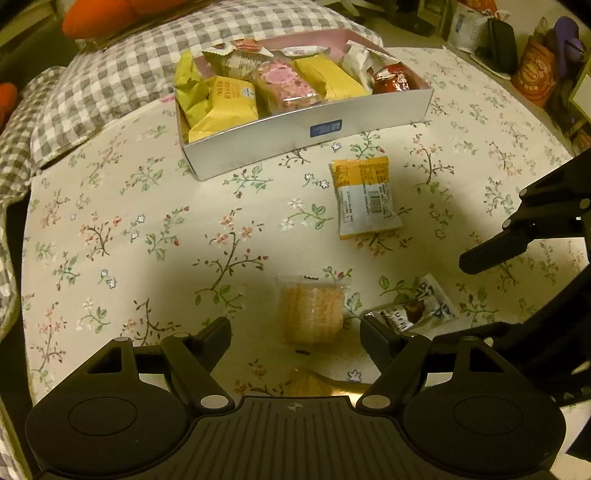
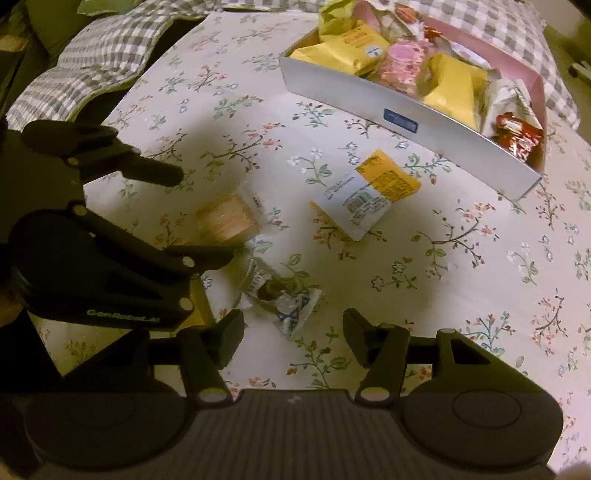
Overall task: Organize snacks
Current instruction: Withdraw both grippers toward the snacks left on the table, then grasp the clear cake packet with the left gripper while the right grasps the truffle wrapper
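Note:
A silver box full of snack packets stands at the far side of the floral cloth. Three loose snacks lie in front of it: a yellow-and-white packet, a clear-wrapped round cracker stack, and a small chocolate packet. My left gripper is open, its fingers on either side of the cracker stack. My right gripper is open just behind the chocolate packet; one finger of it shows at the right of the left wrist view.
A grey checked blanket lies behind and left of the cloth. Orange cushions sit beyond it. Bags and containers stand on the floor at the far right. A gold wrapper lies under the left gripper.

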`<state>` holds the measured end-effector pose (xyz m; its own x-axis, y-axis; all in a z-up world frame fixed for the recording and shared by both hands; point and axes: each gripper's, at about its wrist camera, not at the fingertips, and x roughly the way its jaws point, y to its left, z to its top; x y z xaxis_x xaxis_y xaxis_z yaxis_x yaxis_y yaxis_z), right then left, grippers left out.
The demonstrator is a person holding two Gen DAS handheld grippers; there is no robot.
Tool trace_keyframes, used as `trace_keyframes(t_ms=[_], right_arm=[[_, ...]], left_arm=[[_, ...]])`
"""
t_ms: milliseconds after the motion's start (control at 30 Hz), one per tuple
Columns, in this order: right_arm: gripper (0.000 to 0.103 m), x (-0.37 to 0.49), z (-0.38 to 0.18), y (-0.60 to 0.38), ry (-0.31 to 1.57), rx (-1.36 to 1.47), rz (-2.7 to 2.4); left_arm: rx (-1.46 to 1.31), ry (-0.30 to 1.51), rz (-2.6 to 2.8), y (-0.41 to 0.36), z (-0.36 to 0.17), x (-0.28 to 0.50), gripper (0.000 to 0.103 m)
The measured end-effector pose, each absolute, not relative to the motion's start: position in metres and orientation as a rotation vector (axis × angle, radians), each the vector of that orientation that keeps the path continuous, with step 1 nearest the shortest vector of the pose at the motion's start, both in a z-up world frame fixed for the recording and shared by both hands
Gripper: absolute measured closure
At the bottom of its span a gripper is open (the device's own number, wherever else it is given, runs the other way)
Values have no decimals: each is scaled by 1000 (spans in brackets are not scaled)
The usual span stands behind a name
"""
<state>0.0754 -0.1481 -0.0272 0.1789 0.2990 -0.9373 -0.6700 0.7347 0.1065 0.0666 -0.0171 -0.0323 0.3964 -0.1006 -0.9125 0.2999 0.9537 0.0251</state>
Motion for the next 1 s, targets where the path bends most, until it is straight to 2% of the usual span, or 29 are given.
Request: trace_keyframes(t_ms=[67,167,200,233,567,833,1000], right_arm=[[47,75,-29,-145,1202,-386,716],[47,72,-30,-143,1194,-407,738],[47,71,-30,-142,1189,-419,743],[47,70,-31,-142,1184,-431,746],[47,62,-34,-136,1077,-551,785],[45,49,-48,-123,965,-760,792],[45,54,-51,-120,947,-740,797]], left_arm=[[210,1138,-249,-17,-36,67,27],[235,1140,-251,-17,-40,67,36],[231,1146,-254,-16,-41,68,50],[216,1157,-256,-14,-42,70,60],[168,1157,-218,1,-39,79,60],[148,1173,-184,10,-40,82,60],[139,1173,-181,11,-39,83,60]])
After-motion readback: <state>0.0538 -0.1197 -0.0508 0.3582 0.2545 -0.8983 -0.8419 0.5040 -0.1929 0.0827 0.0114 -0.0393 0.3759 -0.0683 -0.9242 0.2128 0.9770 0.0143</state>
